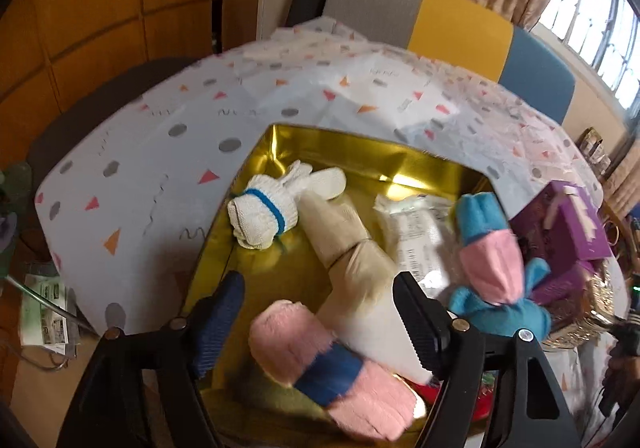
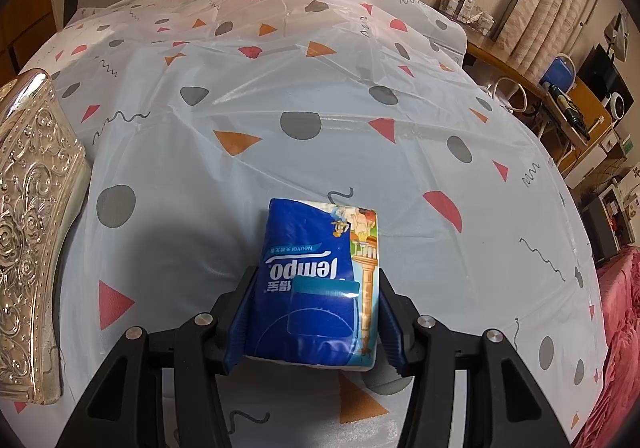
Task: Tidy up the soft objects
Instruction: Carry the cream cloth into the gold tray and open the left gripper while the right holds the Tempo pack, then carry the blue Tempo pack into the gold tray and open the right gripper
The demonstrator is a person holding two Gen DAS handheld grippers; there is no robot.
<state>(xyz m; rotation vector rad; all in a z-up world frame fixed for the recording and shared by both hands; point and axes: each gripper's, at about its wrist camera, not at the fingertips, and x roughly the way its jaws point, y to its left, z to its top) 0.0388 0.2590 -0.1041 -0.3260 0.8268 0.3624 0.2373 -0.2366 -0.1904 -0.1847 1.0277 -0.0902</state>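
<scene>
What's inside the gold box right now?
The gold box holds a rolled white glove with a blue band, a beige cloth roll, a white packet and a pink-and-blue sock. Something red under the sock is mostly covered.

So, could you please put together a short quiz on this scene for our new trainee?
1. True or false: the right gripper is shut on the blue tissue pack.
2. What lies between the left gripper's open fingers: A) a purple box, B) a pink sock with a blue band, C) a spoon?
3. What colour is the inside of the tin holding the soft things?

Key: 1 true; 2 B; 3 gold.
</scene>
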